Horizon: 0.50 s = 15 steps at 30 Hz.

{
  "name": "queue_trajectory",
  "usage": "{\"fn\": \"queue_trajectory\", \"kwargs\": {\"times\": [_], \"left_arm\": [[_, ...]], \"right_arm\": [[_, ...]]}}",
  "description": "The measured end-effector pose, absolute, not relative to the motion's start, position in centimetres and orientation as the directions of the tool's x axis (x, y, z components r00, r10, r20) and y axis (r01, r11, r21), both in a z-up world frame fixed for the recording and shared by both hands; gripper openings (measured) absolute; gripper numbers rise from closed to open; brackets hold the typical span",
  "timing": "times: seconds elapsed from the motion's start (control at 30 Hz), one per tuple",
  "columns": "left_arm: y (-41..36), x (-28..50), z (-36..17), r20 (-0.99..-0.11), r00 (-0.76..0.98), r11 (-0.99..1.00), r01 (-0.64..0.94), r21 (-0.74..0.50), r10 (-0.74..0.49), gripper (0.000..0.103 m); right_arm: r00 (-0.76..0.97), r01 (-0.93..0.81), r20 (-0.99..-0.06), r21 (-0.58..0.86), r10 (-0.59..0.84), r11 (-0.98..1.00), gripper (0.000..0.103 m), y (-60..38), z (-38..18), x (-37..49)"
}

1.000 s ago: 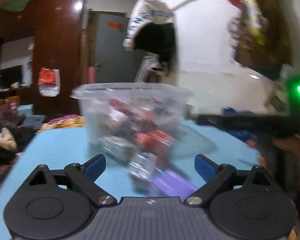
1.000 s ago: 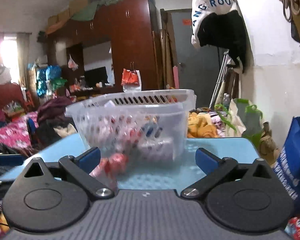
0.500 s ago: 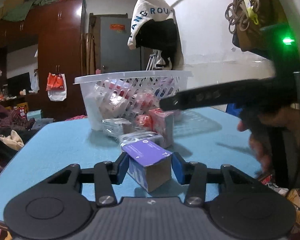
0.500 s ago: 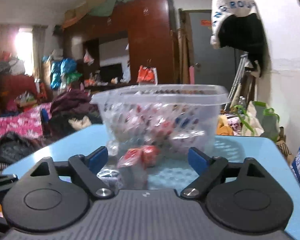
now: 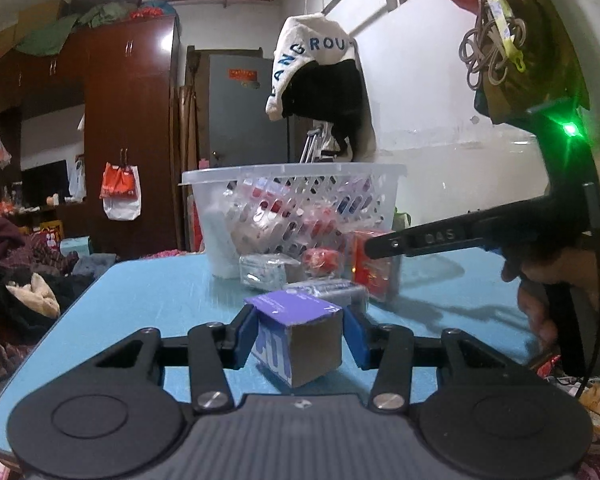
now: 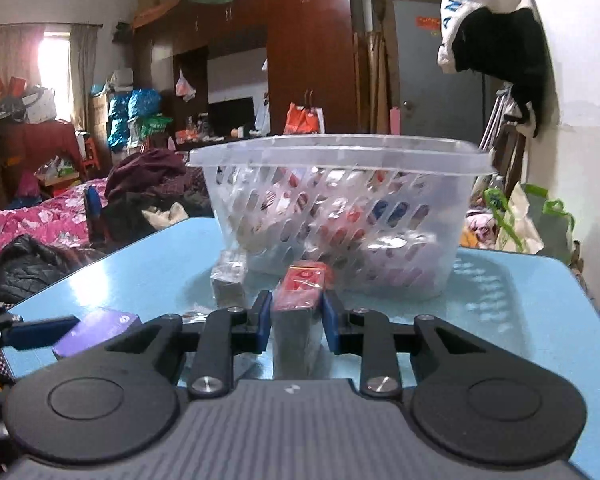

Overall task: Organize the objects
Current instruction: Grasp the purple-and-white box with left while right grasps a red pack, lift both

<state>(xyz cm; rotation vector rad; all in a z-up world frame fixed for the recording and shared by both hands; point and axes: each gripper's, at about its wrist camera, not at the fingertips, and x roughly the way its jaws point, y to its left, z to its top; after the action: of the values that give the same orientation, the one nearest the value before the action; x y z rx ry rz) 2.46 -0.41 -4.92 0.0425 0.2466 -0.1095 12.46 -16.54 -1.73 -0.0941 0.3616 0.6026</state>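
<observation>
My left gripper [image 5: 299, 334] clamps a purple-topped cardboard box [image 5: 298, 336] at lower centre. My right gripper [image 6: 293, 322], jaws just closed, pinches a red upright packet [image 6: 300, 312], both presumably bound for the clear slotted plastic basket [image 6: 340, 216] at mid-frame.

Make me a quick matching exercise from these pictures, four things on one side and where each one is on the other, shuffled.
Things:
1. purple-topped cardboard box
2. red packet wrapped in clear film
3. clear slotted plastic basket
4. white and black garment

Places:
A. hanging on the wall
B. between the left gripper's fingers
C. standing on the blue table
D. between the right gripper's fingers

Pairs: 1-B, 2-D, 3-C, 4-A
</observation>
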Motion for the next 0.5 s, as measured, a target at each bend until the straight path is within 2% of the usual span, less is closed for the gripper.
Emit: {"fn": "queue_trajectory", "kwargs": {"times": [0.23, 0.5], "left_arm": [[-0.5, 2.2, -5.2, -0.222, 0.968, 0.991, 0.127, 0.039, -0.115, 0.051], [-0.7, 2.6, -5.7, -0.254, 0.962, 0.991, 0.118, 0.056, -0.1, 0.051]], "right_arm": [[0.78, -0.562, -0.322, 0.019, 0.537, 0.827, 0.03, -18.3, -0.8, 11.6], [0.774, -0.574, -0.309, 0.026, 0.553, 0.818, 0.03, -18.7, -0.6, 11.3]]}}
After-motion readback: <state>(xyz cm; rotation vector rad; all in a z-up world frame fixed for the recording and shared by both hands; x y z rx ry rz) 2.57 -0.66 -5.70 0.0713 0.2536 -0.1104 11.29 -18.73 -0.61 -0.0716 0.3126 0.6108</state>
